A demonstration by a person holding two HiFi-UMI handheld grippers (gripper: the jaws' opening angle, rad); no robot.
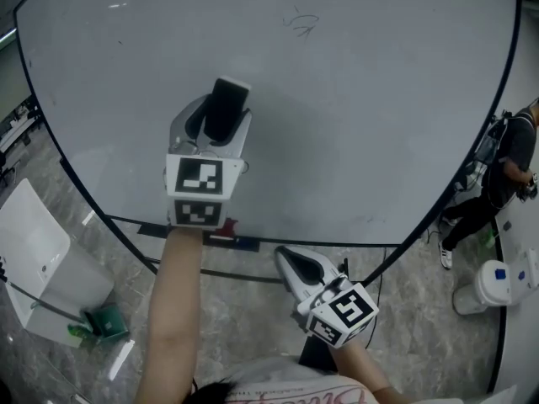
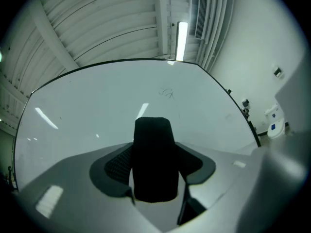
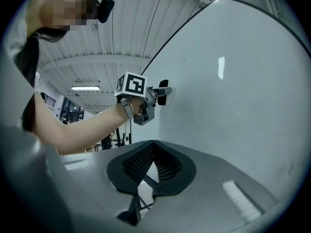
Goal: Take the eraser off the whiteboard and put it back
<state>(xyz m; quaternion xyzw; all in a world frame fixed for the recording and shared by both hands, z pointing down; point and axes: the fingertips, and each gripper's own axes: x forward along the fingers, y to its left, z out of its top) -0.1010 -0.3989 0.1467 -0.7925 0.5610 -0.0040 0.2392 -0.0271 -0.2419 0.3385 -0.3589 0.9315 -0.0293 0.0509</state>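
The black eraser (image 1: 226, 108) stands upright between the jaws of my left gripper (image 1: 221, 118), which is shut on it in front of the whiteboard (image 1: 354, 99). In the left gripper view the eraser (image 2: 154, 159) fills the gap between the two dark pads (image 2: 114, 166). From the right gripper view the eraser (image 3: 163, 92) is right at the board's surface (image 3: 243, 106); contact cannot be told. My right gripper (image 1: 285, 261) hangs lower, below the board's bottom edge, with its jaws shut and nothing in them (image 3: 152, 148).
A small scribble (image 1: 301, 23) marks the board's upper part. The board's tray (image 1: 223, 238) with a red item runs along its bottom edge. A person (image 1: 504, 175) stands at the right; a white bin (image 1: 38, 259) sits on the floor at the left.
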